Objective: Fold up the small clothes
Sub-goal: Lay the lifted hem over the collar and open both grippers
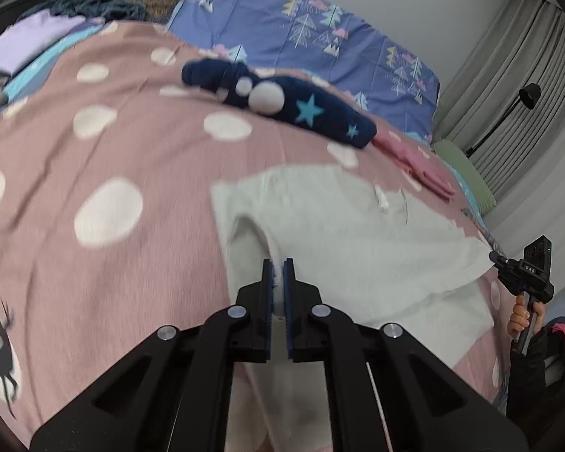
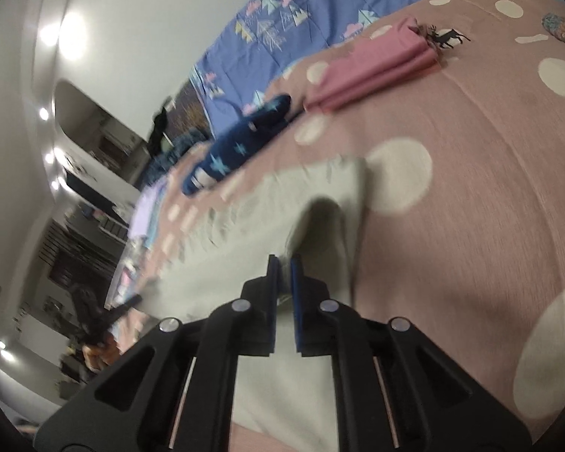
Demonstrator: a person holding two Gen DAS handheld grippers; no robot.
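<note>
A small pale grey-white garment lies spread on the pink polka-dot bedspread. My left gripper is shut on one edge of it, with cloth pinched between the jaws. In the right wrist view the same garment lies ahead, and my right gripper is shut on its other edge, the fabric bunched up just beyond the jaws. The right gripper also shows in the left wrist view, held in a hand at the garment's right side.
A folded navy star-print garment and a folded pink garment lie further back on the bed; both show in the right wrist view, the navy one and the pink one. A blue tree-print quilt lies behind. A lilac cloth lies far left.
</note>
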